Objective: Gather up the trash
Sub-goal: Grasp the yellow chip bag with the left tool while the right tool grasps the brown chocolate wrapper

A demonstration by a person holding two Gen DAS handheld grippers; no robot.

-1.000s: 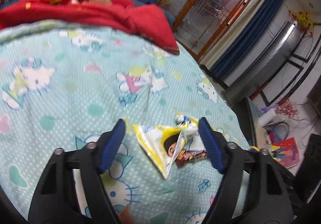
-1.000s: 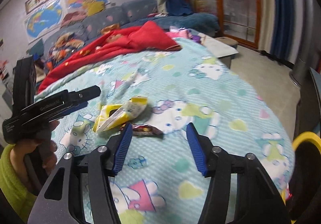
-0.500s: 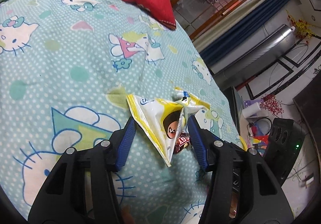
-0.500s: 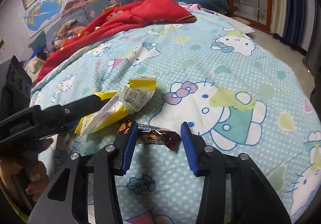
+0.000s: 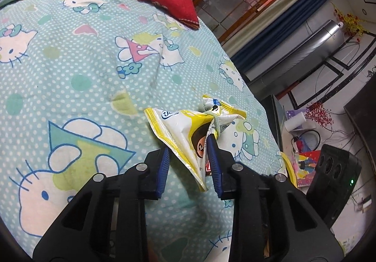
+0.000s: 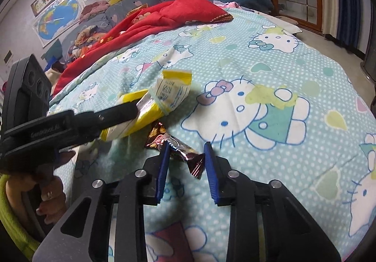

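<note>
A yellow and white snack wrapper [image 5: 178,130] stands buckled on the cartoon-cat bedsheet [image 5: 70,62]. My left gripper [image 5: 188,144] is closing on it, and both blue pads touch its sides. The right wrist view shows the same wrapper [image 6: 164,95] with a black left finger [image 6: 117,111] lying along it. Just in front lies a brown foil candy wrapper [image 6: 181,151]. My right gripper [image 6: 187,144] is closing around it, with the pads against its body and its twisted end. A red sliver of this wrapper [image 5: 208,168] shows behind the left gripper's right pad.
A red blanket [image 6: 176,10] is heaped at the far side of the bed. A hand in a green sleeve [image 6: 47,191] holds the left gripper. The bed's right edge drops to a cluttered floor [image 5: 305,144]. The right gripper's camera body [image 5: 336,179] is close by.
Both grippers have sunk toward the bed and their jaws have narrowed around the wrappers. The yellow wrapper has buckled upward, and the candy wrapper's end has turned up.
</note>
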